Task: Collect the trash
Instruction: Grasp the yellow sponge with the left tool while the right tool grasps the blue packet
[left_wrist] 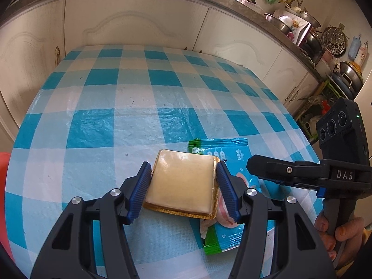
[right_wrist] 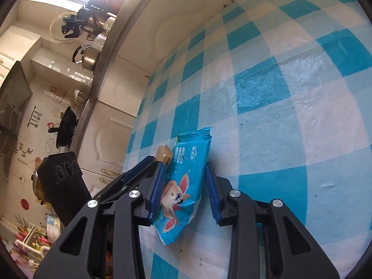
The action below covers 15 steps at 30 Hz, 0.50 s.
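Observation:
My left gripper [left_wrist: 183, 187] is shut on a flat square gold packet [left_wrist: 182, 181], its blue pads touching both sides, held just over the checked tablecloth [left_wrist: 116, 107]. Under it lies a blue snack wrapper [left_wrist: 232, 155] with a cartoon animal and green ends. In the right wrist view my right gripper [right_wrist: 186, 190] is open around that blue wrapper [right_wrist: 183, 190], rolled on its side; the left pad touches the wrapper, the right pad stands apart. The gold packet [right_wrist: 164, 154] peeks out behind it. The right gripper [left_wrist: 290, 171] shows at the right of the left wrist view.
The table stands against cream kitchen cabinets [left_wrist: 139, 21] under a counter with pots and bowls [left_wrist: 281, 23]. A dish rack [left_wrist: 325, 102] stands beyond the table's right edge. A red object [left_wrist: 4, 169] shows at the left edge.

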### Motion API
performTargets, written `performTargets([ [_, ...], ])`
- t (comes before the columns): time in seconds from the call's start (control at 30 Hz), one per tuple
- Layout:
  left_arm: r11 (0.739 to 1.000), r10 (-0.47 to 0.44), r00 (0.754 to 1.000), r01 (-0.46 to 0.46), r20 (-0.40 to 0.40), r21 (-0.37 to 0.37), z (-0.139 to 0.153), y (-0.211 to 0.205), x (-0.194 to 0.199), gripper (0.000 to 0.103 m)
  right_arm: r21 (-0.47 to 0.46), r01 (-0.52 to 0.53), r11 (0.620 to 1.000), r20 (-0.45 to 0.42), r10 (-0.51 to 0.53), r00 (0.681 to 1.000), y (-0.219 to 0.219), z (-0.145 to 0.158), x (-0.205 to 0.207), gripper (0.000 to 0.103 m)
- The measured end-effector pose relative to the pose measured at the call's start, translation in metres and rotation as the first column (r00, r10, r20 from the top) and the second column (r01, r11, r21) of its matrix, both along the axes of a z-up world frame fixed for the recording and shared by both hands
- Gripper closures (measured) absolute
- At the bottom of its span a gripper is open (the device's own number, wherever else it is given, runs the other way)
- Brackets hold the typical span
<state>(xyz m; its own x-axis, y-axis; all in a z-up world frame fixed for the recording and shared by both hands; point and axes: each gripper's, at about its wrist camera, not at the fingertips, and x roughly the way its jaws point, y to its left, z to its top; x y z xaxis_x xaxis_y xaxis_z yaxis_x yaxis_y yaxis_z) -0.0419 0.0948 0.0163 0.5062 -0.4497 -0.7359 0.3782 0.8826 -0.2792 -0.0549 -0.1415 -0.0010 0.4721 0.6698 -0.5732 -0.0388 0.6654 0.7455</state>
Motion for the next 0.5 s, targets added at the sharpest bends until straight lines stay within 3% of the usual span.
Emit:
performTargets([
  [0.07, 1.0, -0.002, 1.0, 0.002, -0.006, -0.002, -0.001, 0.0, 0.001, 0.044, -0.004, -0.011, 1.0, 0.009, 0.011, 1.0, 0.004, 0.002, 0.001, 0.067],
  [0.17, 1.0, 0.001, 1.0, -0.001, -0.008, -0.013, -0.001, 0.002, 0.001, 0.044, -0.062, -0.04, 0.997, 0.046, 0.043, 0.998, 0.014, 0.009, 0.0, 0.082],
  [0.3, 1.0, 0.001, 1.0, -0.001, -0.01, -0.019, -0.001, 0.003, 0.002, 0.044, -0.113, -0.06, 0.992, 0.013, 0.062, 0.998, 0.019, 0.0, 0.005, 0.086],
  [0.5, 0.999, 0.012, 1.0, -0.012, -0.012, -0.031, -0.001, 0.006, 0.002, 0.045, -0.168, -0.067, 0.983, 0.04, 0.075, 0.996, 0.025, 0.004, 0.006, 0.09],
])
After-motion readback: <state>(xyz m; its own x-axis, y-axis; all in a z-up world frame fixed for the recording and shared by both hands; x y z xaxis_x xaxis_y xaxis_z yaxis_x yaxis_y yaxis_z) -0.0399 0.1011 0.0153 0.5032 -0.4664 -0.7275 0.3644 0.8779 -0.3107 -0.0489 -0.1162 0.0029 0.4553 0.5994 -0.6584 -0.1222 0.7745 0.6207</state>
